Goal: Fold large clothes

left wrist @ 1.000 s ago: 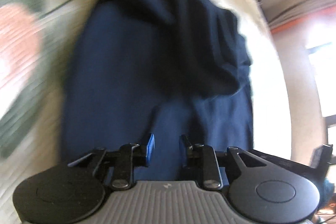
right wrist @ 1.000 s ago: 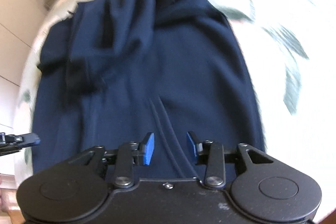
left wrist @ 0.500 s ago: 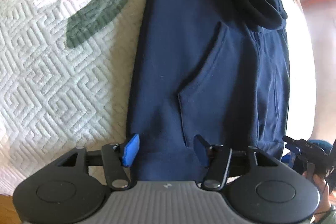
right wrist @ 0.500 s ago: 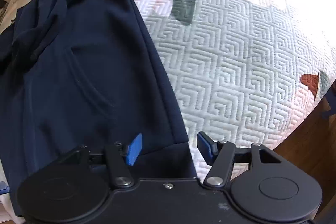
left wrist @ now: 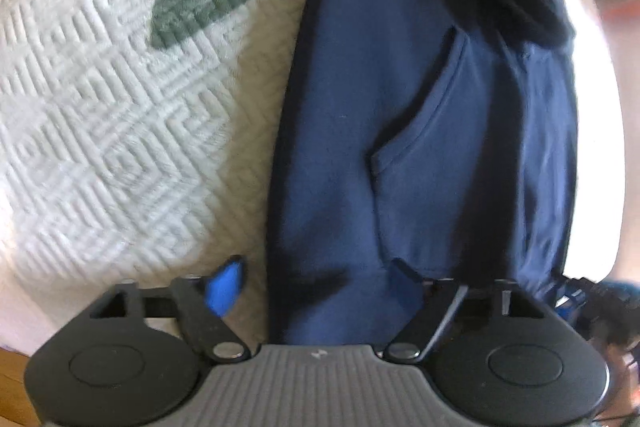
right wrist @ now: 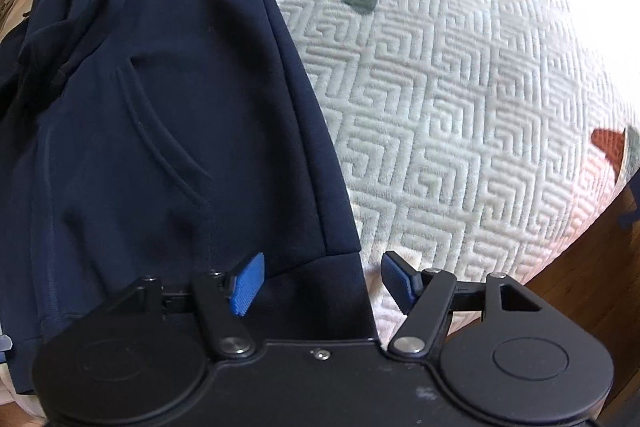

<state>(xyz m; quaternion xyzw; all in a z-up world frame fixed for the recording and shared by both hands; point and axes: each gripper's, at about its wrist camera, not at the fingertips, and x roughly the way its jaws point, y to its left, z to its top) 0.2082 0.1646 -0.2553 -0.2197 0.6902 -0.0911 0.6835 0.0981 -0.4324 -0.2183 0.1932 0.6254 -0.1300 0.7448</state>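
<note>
1. Navy hoodie [left wrist: 360, 107] lies flat on the quilted bedspread [left wrist: 100, 131], folded into a long narrow strip; hood bunched at the far end.
2. My left gripper [left wrist: 316, 281] straddles the hoodie's near left corner, jaws opening and wide apart. Left pad is over bare quilt, right pad over fabric; the pads press on nothing.
3. My right gripper [right wrist: 324, 283] straddles the near right hem corner of the hoodie [right wrist: 160, 107], jaws opening, nothing pinched.
4. Hoodie's right edge runs straight away from me; wide bare bedspread [right wrist: 460, 107] beyond it.
5. Bed edge and wood floor [right wrist: 580, 267] at lower right.
6. Bare quilt also left of the hoodie's left edge.
</note>
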